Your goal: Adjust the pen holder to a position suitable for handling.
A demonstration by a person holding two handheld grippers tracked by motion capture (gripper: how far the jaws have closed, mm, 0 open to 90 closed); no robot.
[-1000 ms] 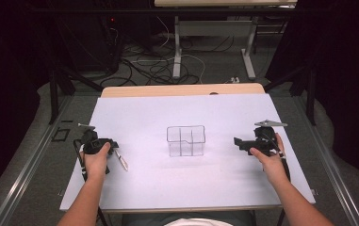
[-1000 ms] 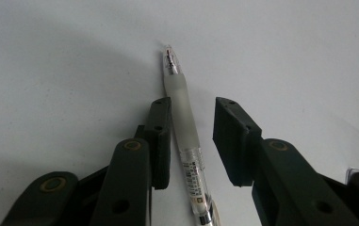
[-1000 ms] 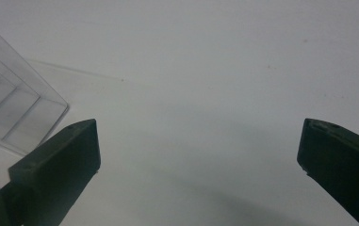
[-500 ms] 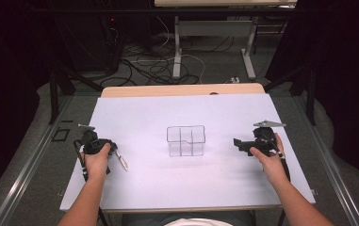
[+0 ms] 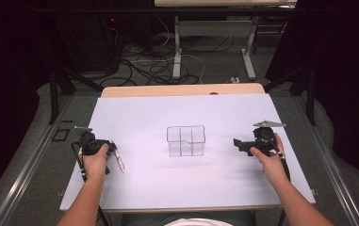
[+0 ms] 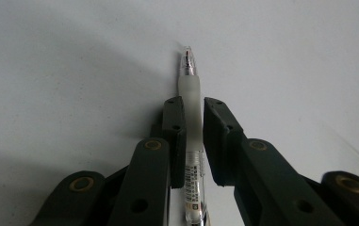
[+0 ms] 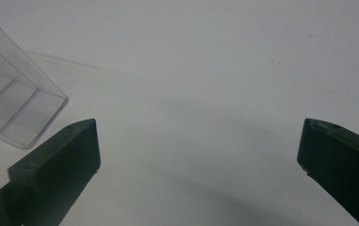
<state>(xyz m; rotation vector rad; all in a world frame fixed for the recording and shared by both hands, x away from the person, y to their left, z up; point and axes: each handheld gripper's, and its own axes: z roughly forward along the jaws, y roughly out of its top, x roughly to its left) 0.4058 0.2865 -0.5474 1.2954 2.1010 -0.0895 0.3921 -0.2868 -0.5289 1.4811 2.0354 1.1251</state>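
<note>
Left gripper [image 6: 193, 141]: the two black jaws have just been closing and now stand pressed against a clear-barrelled pen [image 6: 190, 108]. Contact is at the frosted rubber grip section, one pad on each side. The pen lies along the line of the jaws; its tip projects beyond the fingertips and rests close over the white table surface [image 6: 73, 56], and the barrel with its printed label runs back between the jaw arms. In the high view the same left gripper [image 5: 113, 153] sits near the left front part of the table, held in the person's left hand [image 5: 94, 162], with the pen [image 5: 119, 162] slanting out of it toward the front edge.

Right gripper [image 7: 198, 146]: the jaws stand wide apart with bare table surface between them; nothing is gripped. In the high view the right gripper [image 5: 238, 143] lies near the right side of the table in the person's right hand [image 5: 269, 160], jaws directed toward the table centre.

Clear plastic organizer [image 5: 185, 140]: a transparent box divided into compartments, standing upright at the table centre, between the two grippers and well apart from the pen. Its corner appears at the left edge of the right gripper view [image 7: 12, 103], just beyond that gripper's jaw tip and not touching it.

Beyond the white table [image 5: 182, 108]: a strip of wooden tabletop [image 5: 182, 89], then dark floor with loose cables [image 5: 158, 66] and white metal table legs [image 5: 178, 47].
</note>
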